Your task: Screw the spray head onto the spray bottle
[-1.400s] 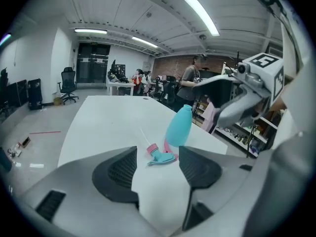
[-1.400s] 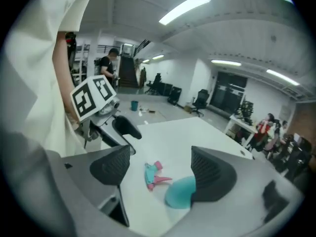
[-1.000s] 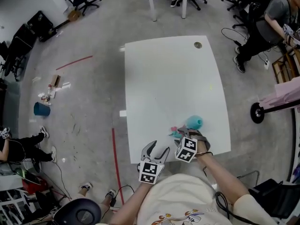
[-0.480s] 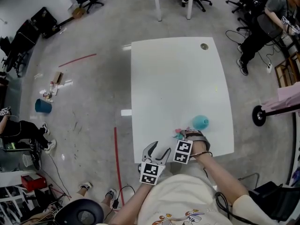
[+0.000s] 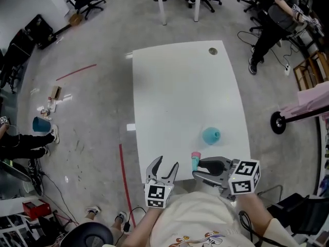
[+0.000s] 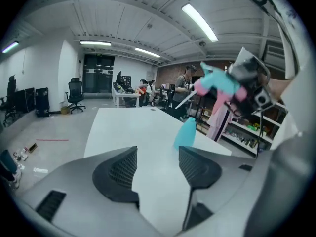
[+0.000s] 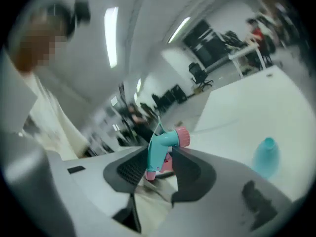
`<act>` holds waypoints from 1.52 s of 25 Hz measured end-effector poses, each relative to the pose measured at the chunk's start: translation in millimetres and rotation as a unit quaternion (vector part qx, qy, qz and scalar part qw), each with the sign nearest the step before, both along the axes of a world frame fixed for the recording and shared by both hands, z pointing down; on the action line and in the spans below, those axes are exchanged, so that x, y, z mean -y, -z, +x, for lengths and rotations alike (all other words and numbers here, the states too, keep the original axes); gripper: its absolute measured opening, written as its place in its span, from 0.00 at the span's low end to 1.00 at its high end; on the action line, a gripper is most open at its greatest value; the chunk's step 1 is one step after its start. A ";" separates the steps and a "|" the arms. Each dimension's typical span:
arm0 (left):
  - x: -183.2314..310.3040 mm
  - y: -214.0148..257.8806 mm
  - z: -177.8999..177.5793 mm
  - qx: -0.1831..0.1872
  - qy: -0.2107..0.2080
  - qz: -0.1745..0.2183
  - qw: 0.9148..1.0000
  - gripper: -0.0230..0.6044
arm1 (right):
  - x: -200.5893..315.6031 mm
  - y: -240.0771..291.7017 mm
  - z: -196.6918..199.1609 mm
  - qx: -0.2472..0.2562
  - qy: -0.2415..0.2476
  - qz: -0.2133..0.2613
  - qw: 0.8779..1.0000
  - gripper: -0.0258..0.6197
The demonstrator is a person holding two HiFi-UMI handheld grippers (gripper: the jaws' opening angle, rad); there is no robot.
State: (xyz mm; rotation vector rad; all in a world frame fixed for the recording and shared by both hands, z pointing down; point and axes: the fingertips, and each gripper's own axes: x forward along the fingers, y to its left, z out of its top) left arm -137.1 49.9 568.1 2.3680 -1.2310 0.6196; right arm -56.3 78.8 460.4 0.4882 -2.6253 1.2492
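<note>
Each gripper's cube carries black-and-white square markers, on the left cube [image 5: 156, 195] and on the right cube [image 5: 245, 177]; any print on the bottle is too small to read. The right gripper [image 5: 198, 169] has just been closing its jaws, and they now clamp the teal spray head [image 5: 195, 161], pink at its nozzle, at the near edge of the table [image 5: 175, 86]. The teal spray bottle [image 5: 211, 135] stands upright on the near right part of the table with its neck uncovered, just beyond the head and apart from it. The left gripper [image 5: 165, 164] is at the near edge, left of the head, its jaws apart with only tabletop between them. Only the left gripper view shows the head up in the air, clear of the table, with a thin white tube [image 6: 185, 99] slanting down from it. Only the head view shows the floor on the left — a red floor line [image 5: 123, 174] and a blue bucket [image 5: 41, 124].
</note>
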 end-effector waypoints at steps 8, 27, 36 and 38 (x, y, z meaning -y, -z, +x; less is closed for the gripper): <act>5.5 3.3 67.6 -0.014 -0.049 0.011 0.999 0.46 | 18.5 87.8 97.3 0.354 -0.178 -0.175 0.901 0.28; 31.4 10.8 142.4 0.009 -0.101 0.033 0.994 0.46 | 61.9 23.3 135.9 0.330 -0.218 -0.250 0.884 0.28; 43.7 -18.9 180.7 0.059 -0.162 0.028 0.985 0.46 | 74.8 -35.9 136.4 0.316 -0.233 -0.300 0.869 0.28; 46.9 -28.7 186.8 0.080 -0.180 0.032 0.980 0.46 | 77.8 -47.9 135.0 0.304 -0.232 -0.310 0.870 0.28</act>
